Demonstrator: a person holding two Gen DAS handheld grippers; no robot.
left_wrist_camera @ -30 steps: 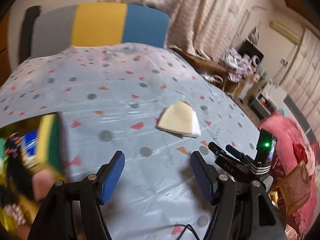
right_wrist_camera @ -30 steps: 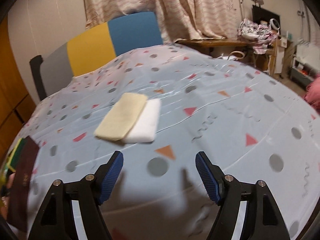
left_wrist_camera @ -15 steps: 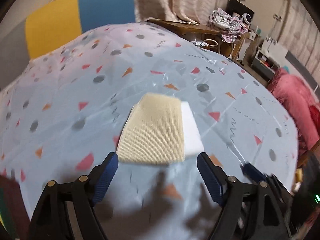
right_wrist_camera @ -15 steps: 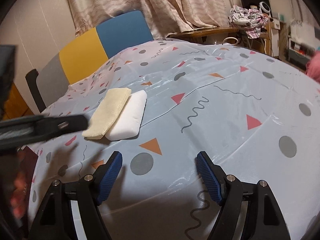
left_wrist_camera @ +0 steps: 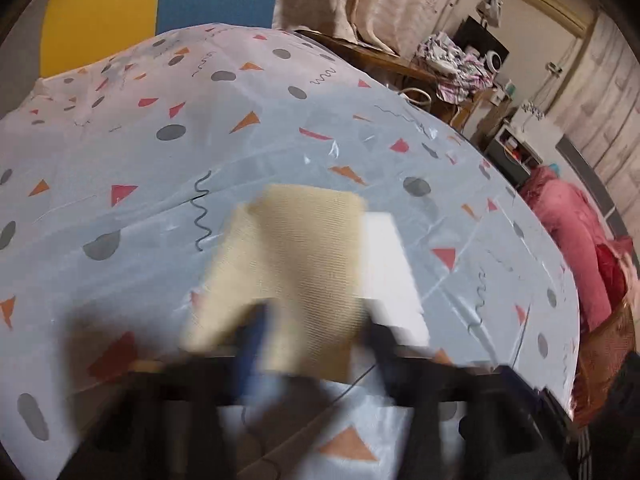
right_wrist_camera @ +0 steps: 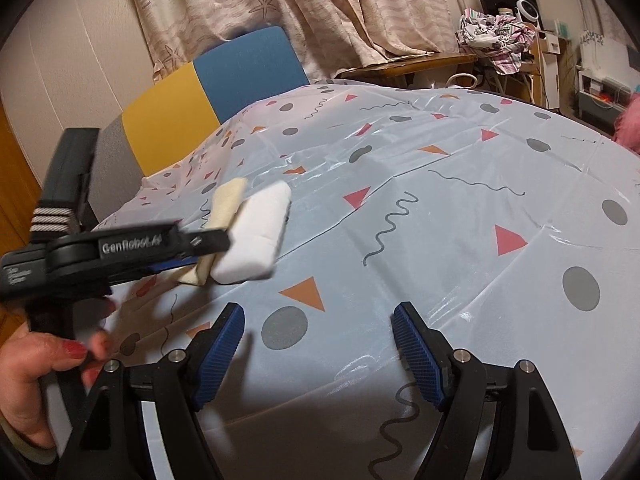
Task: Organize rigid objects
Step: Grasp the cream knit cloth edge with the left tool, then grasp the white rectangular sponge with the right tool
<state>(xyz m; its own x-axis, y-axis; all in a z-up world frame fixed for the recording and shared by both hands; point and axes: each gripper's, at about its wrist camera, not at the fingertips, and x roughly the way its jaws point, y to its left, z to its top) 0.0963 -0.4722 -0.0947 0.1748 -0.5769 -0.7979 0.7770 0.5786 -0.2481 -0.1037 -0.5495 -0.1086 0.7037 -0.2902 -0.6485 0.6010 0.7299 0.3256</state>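
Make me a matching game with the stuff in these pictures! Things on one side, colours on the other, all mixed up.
Things:
1. sponge block
2. cloth pad
3. right gripper fingertip pads
4. triangle by the wavy line

Colours:
A. red
B. white
C. dark blue
D. pale yellow

Pairs: 1-B, 2-D, 3-C, 4-A

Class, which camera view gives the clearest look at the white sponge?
The right wrist view: the white sponge is sharp there, its side and end visible beside the left gripper. The left wrist view shows only a blurred white strip beside the beige cloth.
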